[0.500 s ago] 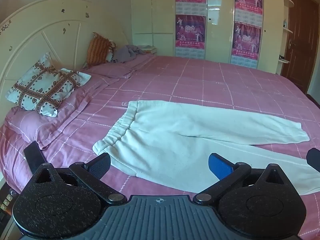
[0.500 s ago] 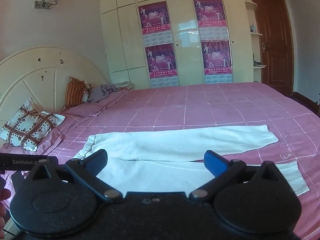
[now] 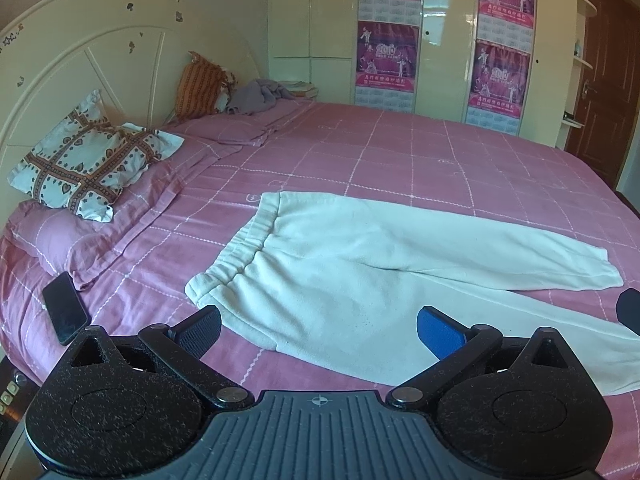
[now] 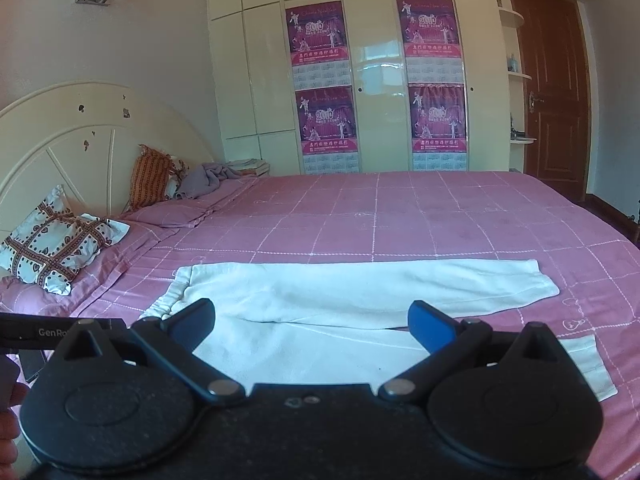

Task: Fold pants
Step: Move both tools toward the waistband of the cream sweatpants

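**Inspector A:** We record the pants [image 3: 360, 280] lying flat on the bed [image 3: 440, 160], waistband toward the pillows, both legs stretched out toward the foot end. The far leg sits slightly apart from the near one at the cuffs. No fold is made yet.

**Inspector B:** Agreed. We note the left claw [image 3: 319, 326] spread wide, gripping nothing, poised over the near waistband corner [image 3: 200, 290]. We judge that placement sensible: the corner is the natural hold for bringing one leg over the other.

**Inspector A:** The right claw [image 4: 311, 320] is likewise spread and empty, above the near leg [image 4: 320, 352] around mid-length. We judge it is stationed there to take the leg's outer edge, so both ends lift together.

**Inspector B:** One hazard: a phone [image 3: 64, 308] lies on the bed beside the near pillow [image 3: 80, 164], just clear of the waistband. We judge it out of the folding path.
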The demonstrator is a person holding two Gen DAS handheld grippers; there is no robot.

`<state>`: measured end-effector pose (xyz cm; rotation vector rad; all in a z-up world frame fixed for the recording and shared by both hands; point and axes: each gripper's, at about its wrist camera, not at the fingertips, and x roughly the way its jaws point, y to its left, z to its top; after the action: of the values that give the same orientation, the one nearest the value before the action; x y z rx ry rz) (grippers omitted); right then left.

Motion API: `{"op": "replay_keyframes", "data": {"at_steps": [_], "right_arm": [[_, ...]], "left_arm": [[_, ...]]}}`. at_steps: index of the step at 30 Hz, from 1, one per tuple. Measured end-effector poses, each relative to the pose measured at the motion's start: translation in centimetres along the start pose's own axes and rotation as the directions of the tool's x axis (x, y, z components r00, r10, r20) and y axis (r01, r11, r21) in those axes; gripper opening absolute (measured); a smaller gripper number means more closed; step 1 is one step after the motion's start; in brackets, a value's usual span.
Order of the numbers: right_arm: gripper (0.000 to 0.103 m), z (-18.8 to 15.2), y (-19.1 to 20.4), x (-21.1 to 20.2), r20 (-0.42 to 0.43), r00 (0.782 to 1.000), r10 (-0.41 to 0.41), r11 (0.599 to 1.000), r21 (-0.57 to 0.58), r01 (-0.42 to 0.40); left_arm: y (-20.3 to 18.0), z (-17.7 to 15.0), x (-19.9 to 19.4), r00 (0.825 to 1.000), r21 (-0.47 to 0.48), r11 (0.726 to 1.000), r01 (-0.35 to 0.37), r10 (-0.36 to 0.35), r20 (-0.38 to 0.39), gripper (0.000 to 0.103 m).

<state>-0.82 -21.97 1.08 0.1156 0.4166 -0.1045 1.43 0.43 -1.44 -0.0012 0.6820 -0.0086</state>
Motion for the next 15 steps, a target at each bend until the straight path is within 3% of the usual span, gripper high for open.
{"op": "replay_keyframes", "data": {"at_steps": [15], "right_arm": [[0.103, 0.87, -0.16, 0.81, -0.104, 0.991, -0.085, 0.996, 0.018, 0.087]], "left_arm": [[-0.03, -0.11, 0.83, 0.999, -0.006, 1.0, -0.027, 0.027, -0.025, 0.103]]}}
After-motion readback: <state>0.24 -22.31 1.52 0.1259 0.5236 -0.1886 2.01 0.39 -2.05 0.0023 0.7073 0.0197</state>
